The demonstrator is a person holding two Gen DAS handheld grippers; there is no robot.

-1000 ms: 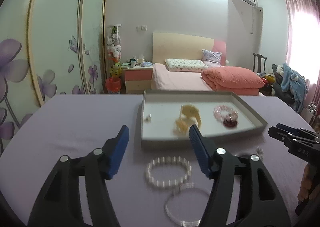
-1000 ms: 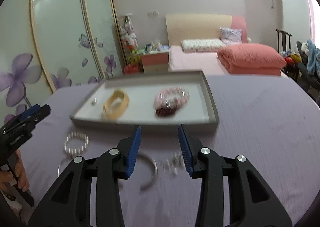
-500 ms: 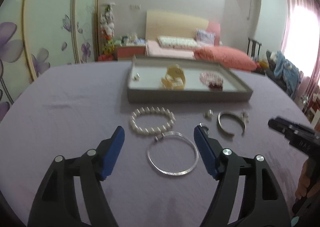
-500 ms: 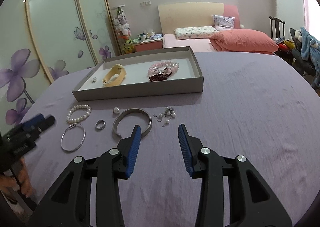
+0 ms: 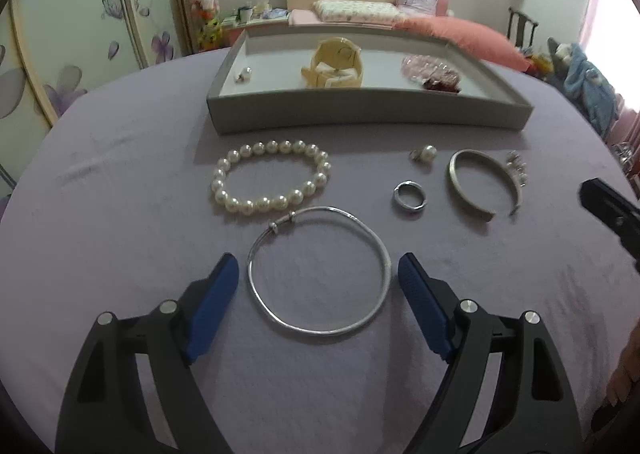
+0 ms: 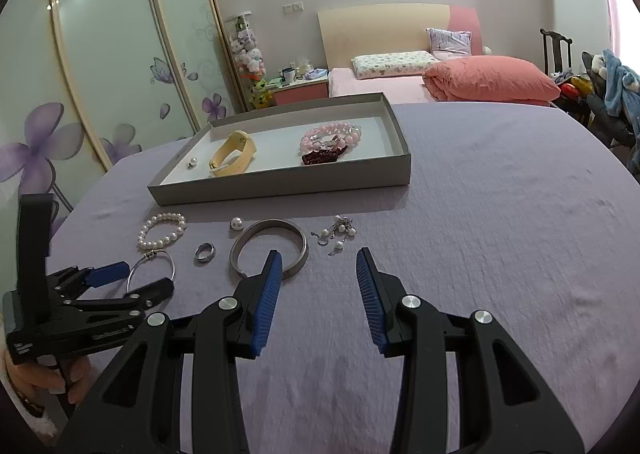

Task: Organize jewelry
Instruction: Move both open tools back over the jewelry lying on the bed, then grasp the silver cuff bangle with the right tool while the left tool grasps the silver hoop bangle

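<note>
**Operator:** Where is the jewelry, and which piece is in hand?

**Technician:** None is held. The thin silver bangle [image 5: 318, 272] lies flat on the purple tablecloth [image 5: 120, 193], between the spread blue fingers of the left gripper [image 5: 318, 280]. Just beyond it lie the pearl bracelet [image 5: 272, 177], a silver ring [image 5: 409, 195], a pearl stud [image 5: 425, 153], an open silver cuff [image 5: 482, 185] and a cluster of pearl drop earrings [image 5: 517, 169]. The grey tray [image 5: 360, 115] behind them already contains a small pearl piece [image 5: 243, 74], a cream watch band [image 5: 338, 63] and pink bead bracelets [image 5: 430, 69].

**Operator:** State of the right gripper?

**Technician:** The right gripper [image 6: 318, 284] is also spread and empty, poised near the cuff and earrings.

**Operator:** How should the bangle pickup be performed?

**Technician:** My judgement: the bangle is nearly as wide as the finger gap, so closing across its full width risks springing it or sliding it. Shift sideways so one finger sits inside the loop, lower the tips to the cloth, and pinch one side of the rim. Close slowly, since thin wire on fabric tends to skate.

**Operator:** What does each camera add?

**Technician:** The left wrist view shows the bangle centred between the fingers and its small clasp [image 5: 274, 229]. The right wrist view shows the left gripper from the side, low over the bangle [image 6: 151, 269], and gives a clear look at the tray contents. Whether the left fingertips touch the cloth cannot be told from either view.
</note>
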